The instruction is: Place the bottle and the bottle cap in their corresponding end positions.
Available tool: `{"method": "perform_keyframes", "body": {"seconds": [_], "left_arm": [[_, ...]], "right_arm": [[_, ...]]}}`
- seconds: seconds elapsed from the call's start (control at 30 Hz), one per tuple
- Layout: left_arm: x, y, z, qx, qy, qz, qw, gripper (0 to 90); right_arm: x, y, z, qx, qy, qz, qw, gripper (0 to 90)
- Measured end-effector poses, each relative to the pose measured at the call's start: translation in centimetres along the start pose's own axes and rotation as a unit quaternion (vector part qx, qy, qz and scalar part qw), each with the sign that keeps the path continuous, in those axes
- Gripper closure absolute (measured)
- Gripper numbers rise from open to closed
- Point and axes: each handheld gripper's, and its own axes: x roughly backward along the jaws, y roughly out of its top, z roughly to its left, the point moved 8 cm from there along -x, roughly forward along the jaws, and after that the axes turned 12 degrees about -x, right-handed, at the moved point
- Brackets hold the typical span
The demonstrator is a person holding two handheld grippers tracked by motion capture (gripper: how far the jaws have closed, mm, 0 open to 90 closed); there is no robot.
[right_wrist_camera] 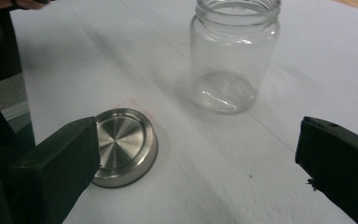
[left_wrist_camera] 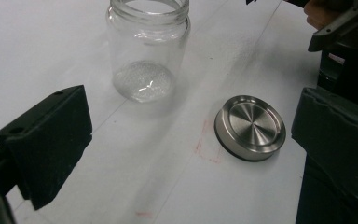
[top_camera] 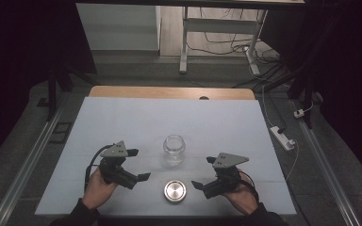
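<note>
An empty clear glass jar stands upright without a lid in the middle of the white table. Its round metal lid lies flat nearer the front edge. My left gripper is held open to the left of both, and my right gripper is open to their right. In the left gripper view the jar and lid lie ahead of the open left gripper. The right gripper view has the jar ahead of the open right gripper, with the lid by the left jaw.
A wooden strip runs along the table's far edge. A white power strip lies on the floor to the right, and a desk frame with cables stands behind. Faint red marks show on the sheet beside the lid.
</note>
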Motion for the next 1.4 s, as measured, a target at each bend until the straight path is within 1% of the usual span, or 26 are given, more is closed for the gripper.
{"method": "perform_keyframes", "body": {"seconds": [0.2,0.43,0.7,0.83,1.0,1.1,1.23,1.4], "left_arm": [[1.1,-0.8,-0.2,0.011,0.008,-0.003,0.9999,0.0],[2.4,-2.1,-0.3,0.027,0.019,-0.005,0.9994,0.0],[4.4,-3.4,-0.4,0.044,0.041,-0.014,0.9981,0.0],[5.5,-4.1,-0.5,0.051,0.055,-0.019,0.997,0.0],[6.7,-5.5,-0.6,0.061,0.075,-0.014,0.9952,0.0],[7.4,-6.5,-0.8,0.069,0.083,-0.011,0.9941,0.0],[8.1,-7.8,-1.0,0.084,0.094,-0.006,0.992,0.0],[8.9,-9.4,-1.4,0.105,0.104,-0.002,0.9891,0.0]], "right_arm": [[0.9,-0.4,-0.7,-0.006,-0.018,-0.001,0.9998,0.0],[2.2,-0.9,-1.6,-0.019,-0.036,-0.004,0.9992,0.0],[3.6,-1.6,-2.7,-0.033,-0.057,-0.01,0.9978,0.0],[4.4,-2.1,-3.3,-0.042,-0.069,-0.014,0.9967,0.0],[5.5,-2.6,-4.0,-0.055,-0.084,-0.021,0.9947,0.0],[6.1,-3.0,-4.4,-0.064,-0.092,-0.025,0.9934,0.0],[7.0,-3.7,-5.0,-0.075,-0.104,-0.027,0.9913,0.0],[8.0,-4.7,-5.7,-0.093,-0.122,-0.029,0.9877,0.0]]}}
